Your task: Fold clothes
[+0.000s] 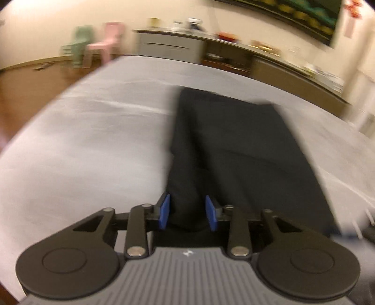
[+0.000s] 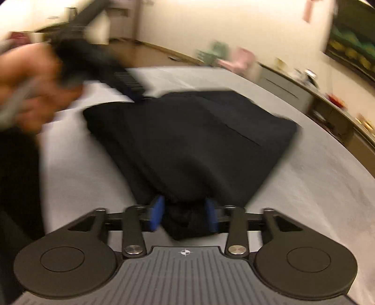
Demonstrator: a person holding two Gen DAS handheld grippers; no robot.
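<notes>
Black trousers lie stretched along a pale grey cloth-covered table, and we hold them at the near end with both tools. Our left gripper has its blue pads pressed against a bunched fold of the dark fabric; our right gripper pinches another gathered edge the same way, the cloth rising in a tent from the surface. Both views are blurred. Beyond the table we see a brown floor, a pink chair beside a green chair, a grey cabinet under a cluttered counter, and a dark framed painting on the cream wall.
</notes>
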